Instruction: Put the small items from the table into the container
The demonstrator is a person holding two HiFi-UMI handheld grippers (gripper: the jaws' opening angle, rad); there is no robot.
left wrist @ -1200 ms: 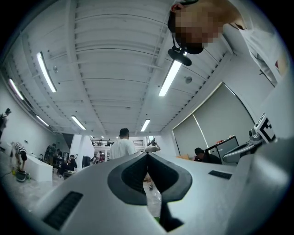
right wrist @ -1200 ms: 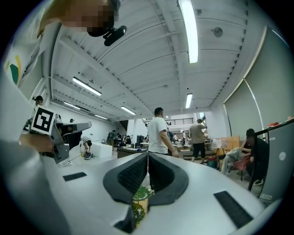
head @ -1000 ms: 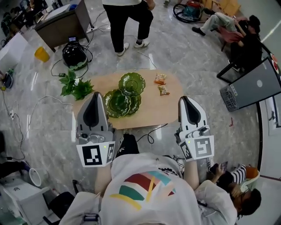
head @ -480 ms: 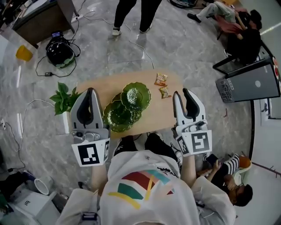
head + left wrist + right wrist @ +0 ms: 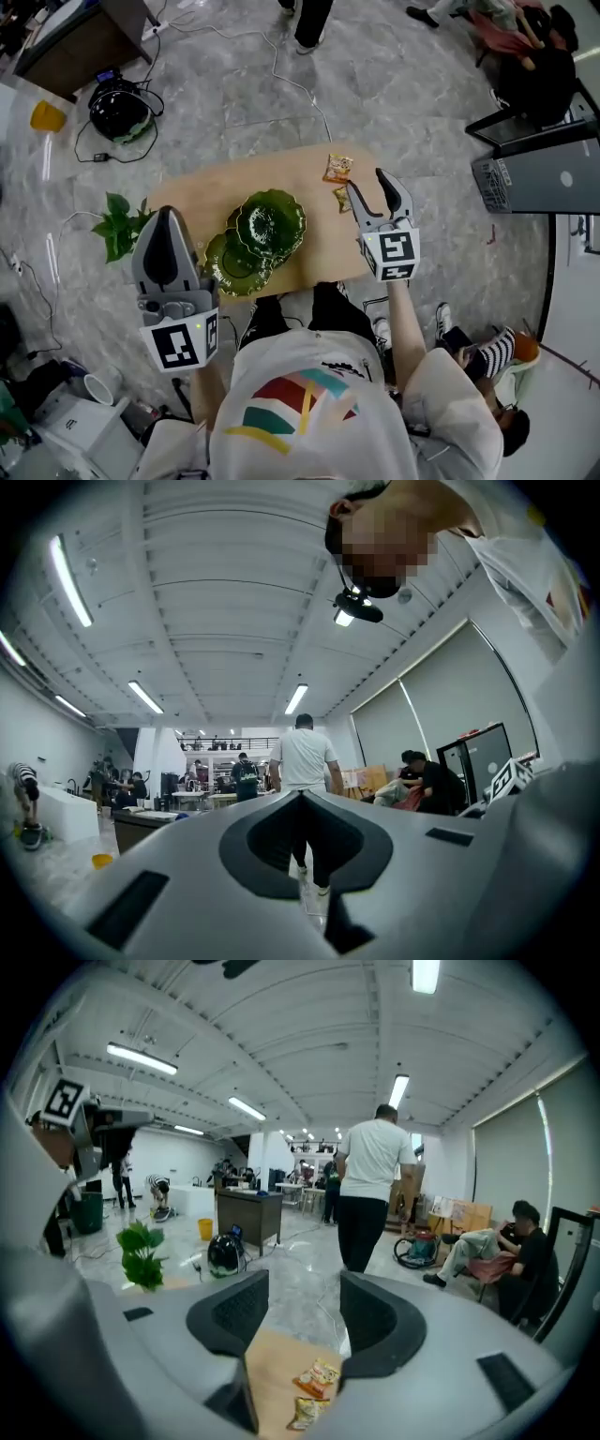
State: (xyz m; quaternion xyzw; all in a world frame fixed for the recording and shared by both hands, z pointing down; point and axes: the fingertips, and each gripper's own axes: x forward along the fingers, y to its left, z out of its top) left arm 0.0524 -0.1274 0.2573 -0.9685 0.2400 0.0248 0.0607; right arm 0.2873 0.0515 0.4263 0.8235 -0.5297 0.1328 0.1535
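Observation:
Two small snack packets lie at the far right of the wooden table (image 5: 197, 192): an orange one (image 5: 337, 167) and a yellowish one (image 5: 343, 199). Green glass dishes (image 5: 270, 223) are stacked at the table's middle. My right gripper (image 5: 366, 180) hovers just over the yellowish packet; its jaws are opening and nothing is between them. The right gripper view shows both packets (image 5: 317, 1377) (image 5: 305, 1413) low between the spread fingers (image 5: 234, 1312). My left gripper (image 5: 167, 214) is shut and empty at the table's left end, beside the dishes.
A potted green plant (image 5: 117, 234) stands off the table's left end. On the floor beyond are a black helmet with cables (image 5: 117, 111) and a yellow cup (image 5: 47, 117). A dark screen (image 5: 553, 169) stands at the right. A person (image 5: 370, 1185) stands past the table.
The right gripper has dropped forward over the packets and its jaws have spread apart. The left gripper has shifted left and lower in view, still shut.

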